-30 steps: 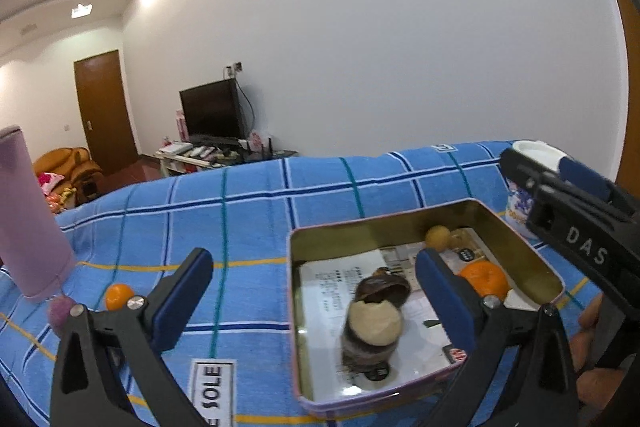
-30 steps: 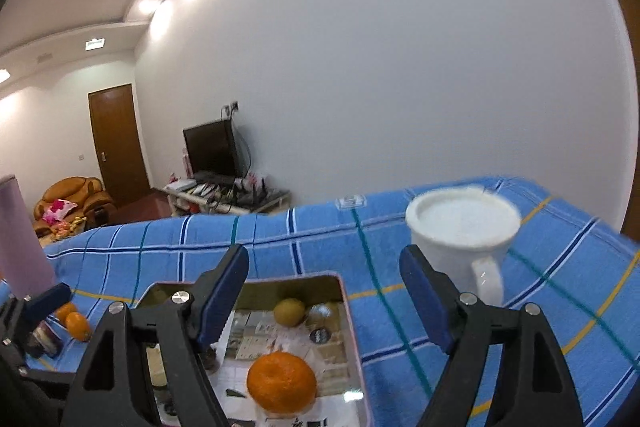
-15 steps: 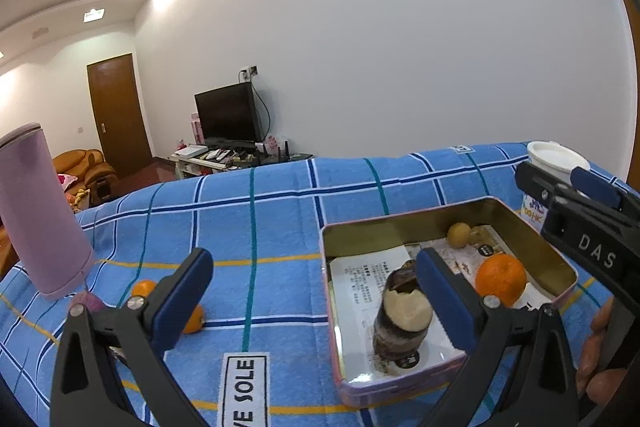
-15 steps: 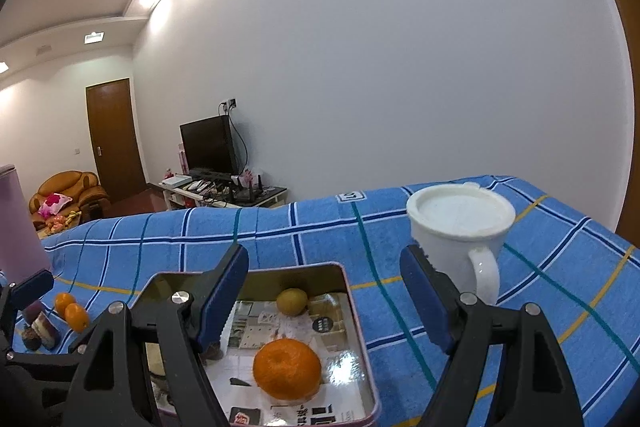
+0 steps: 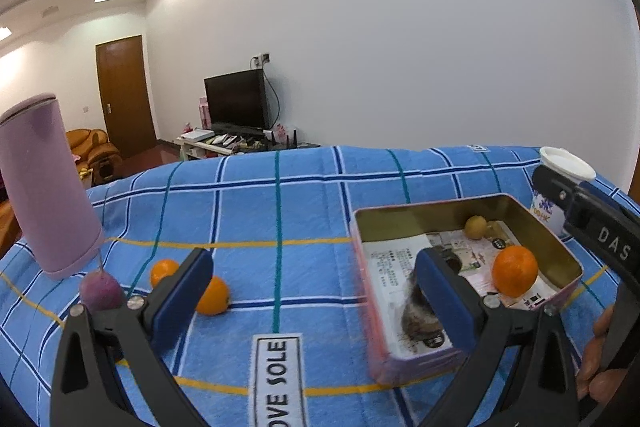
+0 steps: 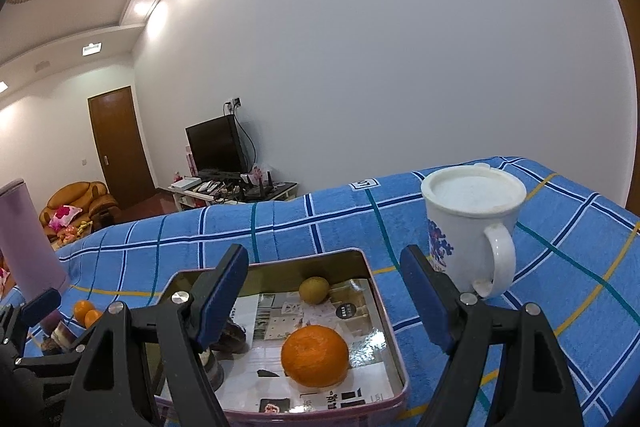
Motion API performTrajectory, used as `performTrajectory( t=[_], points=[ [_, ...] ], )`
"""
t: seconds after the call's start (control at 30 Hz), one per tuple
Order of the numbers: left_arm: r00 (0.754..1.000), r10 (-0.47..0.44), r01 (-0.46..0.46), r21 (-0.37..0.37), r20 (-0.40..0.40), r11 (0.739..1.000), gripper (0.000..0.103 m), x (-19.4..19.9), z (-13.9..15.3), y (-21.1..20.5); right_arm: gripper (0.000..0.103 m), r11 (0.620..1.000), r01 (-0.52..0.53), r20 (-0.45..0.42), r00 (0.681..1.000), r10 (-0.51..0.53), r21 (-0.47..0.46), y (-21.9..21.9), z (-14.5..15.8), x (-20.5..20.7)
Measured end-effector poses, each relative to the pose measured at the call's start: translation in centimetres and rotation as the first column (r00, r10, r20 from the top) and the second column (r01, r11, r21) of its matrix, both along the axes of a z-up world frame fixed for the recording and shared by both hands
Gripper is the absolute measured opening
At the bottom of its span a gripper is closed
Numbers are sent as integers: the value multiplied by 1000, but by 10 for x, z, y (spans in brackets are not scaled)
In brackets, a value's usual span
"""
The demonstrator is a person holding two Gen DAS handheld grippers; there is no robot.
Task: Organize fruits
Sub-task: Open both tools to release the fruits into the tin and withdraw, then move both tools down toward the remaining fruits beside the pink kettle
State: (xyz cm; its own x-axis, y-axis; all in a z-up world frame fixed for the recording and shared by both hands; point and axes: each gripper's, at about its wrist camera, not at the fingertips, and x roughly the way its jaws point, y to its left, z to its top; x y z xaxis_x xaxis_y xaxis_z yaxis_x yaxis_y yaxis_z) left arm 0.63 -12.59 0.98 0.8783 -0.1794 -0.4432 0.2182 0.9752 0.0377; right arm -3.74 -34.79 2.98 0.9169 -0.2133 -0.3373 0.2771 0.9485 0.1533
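We're mid-sort here. The rectangular pink-sided metal tin (image 6: 384, 311) w/ printed paper lining sits on the blue plaid blanket-covered table (image 5: 280, 195), and it already has a big round orange mandarin (image 6: 314, 355), a small yellow-brown round fruit (image 6: 314, 289) at the far end and a dark brownish fruit (image 5: 420, 315), partly hidden behind a blue pad.

Left tool (image 5: 316, 295): released, blue pads wide apart, nothing between them but bare cloth. Right tool (image 6: 324, 299): also spread wide and empty, hovering over the tin's near half, white ceramic mug (image 6: 468, 227) w/ blue print just beyond its right pad.

Left to do, by our read: two small orange mandarins (image 5: 212, 295) and a round purple fruit (image 5: 101, 291) lie loose on the cloth, left of the tin, next to the tall lilac cylindrical flask (image 5: 44, 187).

So the step in hand looks like the left tool going for the next loose fruit. Next move calls for swinging left and down, straddling the nearer mandarin w/ both pads, then closing gently, since round fruit prob. rolls if nudged off-centre. Watch the flask: close by, tall, could tip.
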Motion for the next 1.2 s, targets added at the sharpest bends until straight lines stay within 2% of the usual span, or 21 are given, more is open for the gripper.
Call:
performTrajectory(
  t=[0.27, 0.5, 0.9, 1.2],
  points=[
    [999, 33, -33, 4, -8, 999, 103, -1, -1, 18, 79, 1000, -4, 10, 1000, 4, -9, 16, 0, 0],
    [999, 50, -50, 20, -8, 999, 103, 0, -2, 35, 79, 996, -22, -3, 1000, 22, -82, 42, 1, 2],
    [995, 95, -93, 45, -26, 995, 103, 10, -5, 77, 79, 994, -108, -67, 992, 106, -18, 80, -6, 15],
    [989, 139, -137, 43, -49, 990, 103, 18, -9, 112, 79, 984, -175, -94, 980, 173, -17, 121, -10, 25]
  ],
)
